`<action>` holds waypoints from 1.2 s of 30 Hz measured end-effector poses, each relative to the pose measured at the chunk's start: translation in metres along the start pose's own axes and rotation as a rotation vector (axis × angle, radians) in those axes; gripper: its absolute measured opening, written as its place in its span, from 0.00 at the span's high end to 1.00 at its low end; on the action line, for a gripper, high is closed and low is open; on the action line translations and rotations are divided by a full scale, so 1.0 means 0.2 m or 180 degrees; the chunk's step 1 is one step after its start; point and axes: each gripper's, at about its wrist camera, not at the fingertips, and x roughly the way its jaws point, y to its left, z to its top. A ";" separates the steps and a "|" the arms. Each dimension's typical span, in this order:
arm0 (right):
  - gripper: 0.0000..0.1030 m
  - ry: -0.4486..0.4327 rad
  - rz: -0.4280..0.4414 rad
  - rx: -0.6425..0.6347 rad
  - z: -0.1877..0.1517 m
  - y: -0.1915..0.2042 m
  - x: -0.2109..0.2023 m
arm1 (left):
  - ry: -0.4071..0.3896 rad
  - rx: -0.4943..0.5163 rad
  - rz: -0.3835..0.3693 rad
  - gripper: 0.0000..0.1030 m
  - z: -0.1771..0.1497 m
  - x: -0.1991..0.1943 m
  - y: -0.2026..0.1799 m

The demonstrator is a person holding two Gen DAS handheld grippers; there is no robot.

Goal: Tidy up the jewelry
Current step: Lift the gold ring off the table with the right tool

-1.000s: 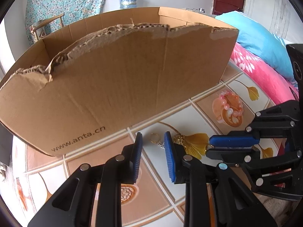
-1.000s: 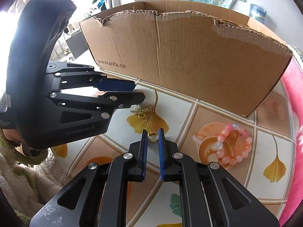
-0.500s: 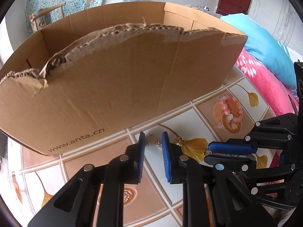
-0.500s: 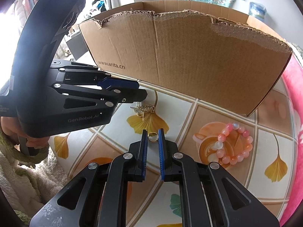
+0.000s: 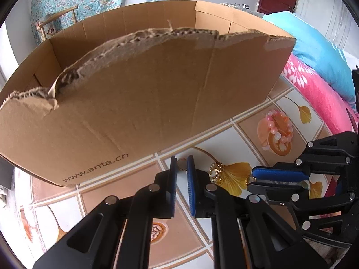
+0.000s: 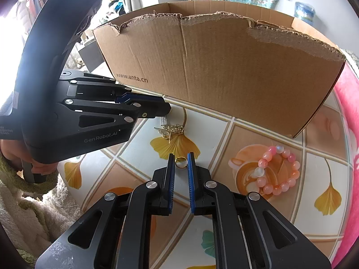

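Note:
My left gripper [image 5: 181, 165] has its jaws closing on a small gold ring [image 5: 182, 164]; the blue pads touch its sides. It also shows in the right wrist view as the left gripper [image 6: 167, 106], low over the table by the box. My right gripper [image 6: 180, 157] is shut on a second gold ring [image 6: 180, 163] lying on the table. A tangle of gold chain pieces [image 6: 170, 131] lies between the two grippers. A pink bead bracelet [image 6: 278, 170] rests to the right. The torn cardboard box [image 5: 157, 100] stands just behind, open at the top.
The table [image 6: 246, 219] has a glossy tile-and-leaf pattern cloth. A pink blanket [image 5: 314, 94] and a blue pillow [image 5: 314, 44] lie past its right side. A person's hand [image 6: 38, 168] in a fuzzy sleeve holds the left gripper's handle.
The left jaws have narrowed from a clear gap to a close fit around the small ring. The right gripper has kept still with its ring.

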 end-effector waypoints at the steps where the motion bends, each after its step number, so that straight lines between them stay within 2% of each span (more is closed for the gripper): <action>1: 0.91 0.0000 0.0000 0.0000 0.00 0.00 0.00 | 0.0006 -0.0014 -0.0017 0.91 0.00 0.00 0.00; 8: 0.91 -0.0003 0.0010 0.0005 0.00 -0.01 0.00 | 0.0055 -0.0130 -0.0075 0.91 0.02 0.01 0.03; 11: 0.91 -0.0002 0.0017 0.0006 0.01 -0.01 -0.01 | 0.0042 -0.0183 -0.0137 0.86 0.02 0.00 0.05; 15: 0.91 -0.0005 0.0016 -0.0001 0.02 -0.02 -0.02 | -0.0007 -0.0161 -0.0100 0.79 0.01 -0.01 0.03; 22: 0.91 -0.0015 0.0020 0.0009 0.02 -0.02 -0.02 | -0.0033 -0.0179 -0.0076 0.79 0.01 0.00 0.03; 27: 0.91 -0.0020 0.0021 0.0011 0.01 -0.03 -0.02 | -0.0050 -0.0100 0.0038 0.79 0.01 0.02 0.00; 32: 0.91 -0.0019 0.0024 0.0009 0.01 -0.02 -0.02 | -0.0054 -0.0010 0.0197 0.90 0.01 0.03 -0.04; 36: 0.91 -0.0024 0.0025 0.0015 0.01 -0.02 -0.01 | -0.0064 0.0020 0.0210 0.90 0.01 0.03 -0.03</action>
